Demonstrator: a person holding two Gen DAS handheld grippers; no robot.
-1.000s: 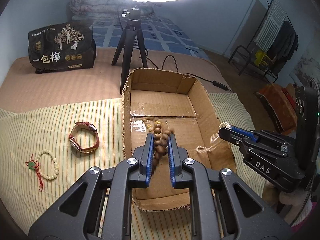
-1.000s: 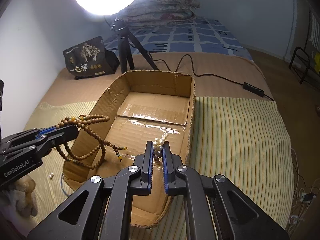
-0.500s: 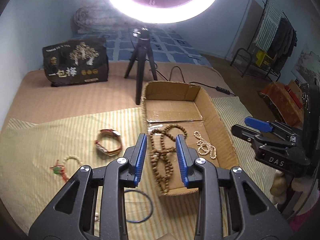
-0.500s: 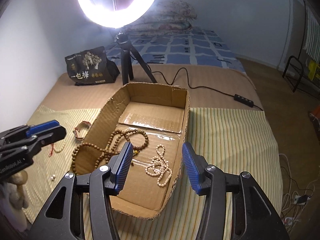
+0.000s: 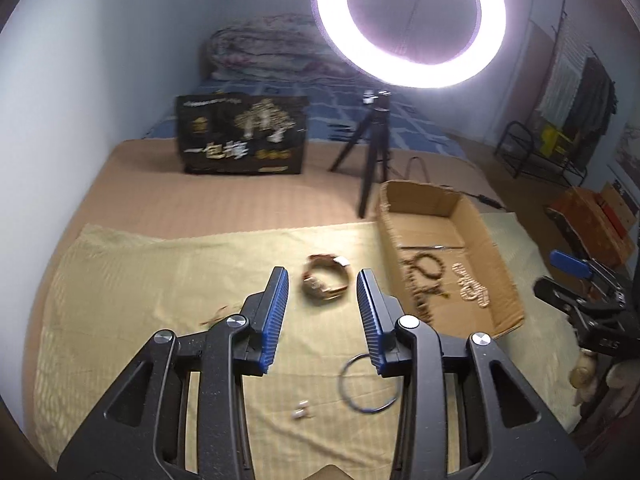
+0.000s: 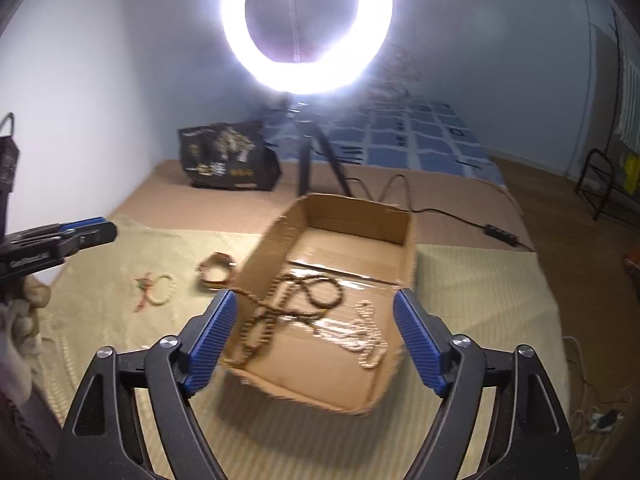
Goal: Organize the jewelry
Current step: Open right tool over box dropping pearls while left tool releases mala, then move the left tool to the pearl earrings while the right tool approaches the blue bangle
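Watch just beyond spread left gripper

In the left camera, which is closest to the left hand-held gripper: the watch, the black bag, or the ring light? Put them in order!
From the left hand-held gripper:
1. Watch, on the striped cloth just ahead of the fingertips.
2. Black bag, standing farther back, to the left.
3. Ring light, high at the back.

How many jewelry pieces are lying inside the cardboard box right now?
2: brown beads on the left of the box floor, pearls on the right. Nothing seems hidden.
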